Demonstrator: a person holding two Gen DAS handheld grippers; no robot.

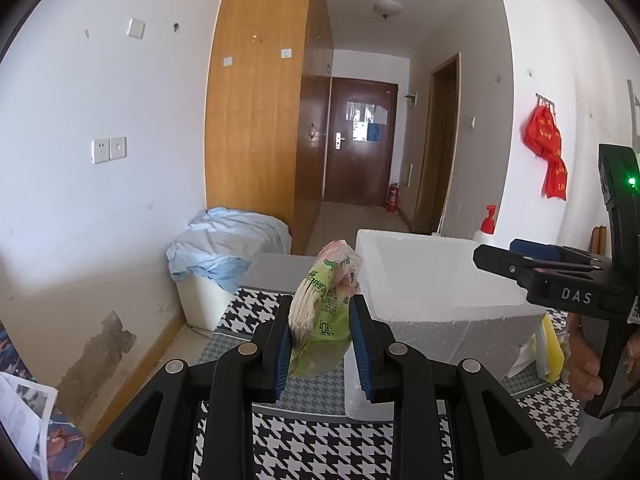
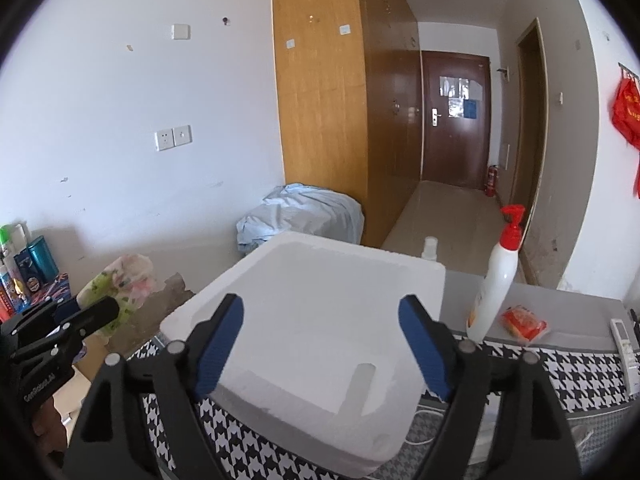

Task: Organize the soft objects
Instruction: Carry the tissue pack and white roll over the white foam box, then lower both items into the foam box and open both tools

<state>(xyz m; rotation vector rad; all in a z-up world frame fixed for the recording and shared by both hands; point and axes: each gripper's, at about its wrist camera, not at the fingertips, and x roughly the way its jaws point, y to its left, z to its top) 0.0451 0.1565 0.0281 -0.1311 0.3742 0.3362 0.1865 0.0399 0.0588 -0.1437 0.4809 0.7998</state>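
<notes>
My left gripper (image 1: 320, 344) is clamped on a tissue pack (image 1: 326, 304) in green, flower-printed wrap; both blue pads press its sides, and the pack stands up between them with its top leaning toward the foam box. From the right wrist camera the same pack (image 2: 120, 284) shows off to that gripper's left, held in the air at the tip of the left gripper (image 2: 86, 314).

My right gripper (image 2: 320, 344) has its jaws spread wide with nothing between the pads (only the box's inside shows through the gap). It hangs just over the near rim of the white foam box (image 2: 304, 320). In the left view the right gripper (image 1: 504, 260) reaches in from the right, over the box (image 1: 432, 280), a hand (image 1: 588, 364) on its grip.

The box sits on a houndstooth cloth (image 1: 320, 440), just ahead and right of the left gripper.

Right of the right gripper: a white bottle with a red pump (image 2: 496, 280) beside the box, then a small orange packet (image 2: 524, 324), then a remote (image 2: 624, 340) at the edge.

Beyond the left gripper, a white bin under blue fabric (image 1: 228, 248) stands against the wall.
</notes>
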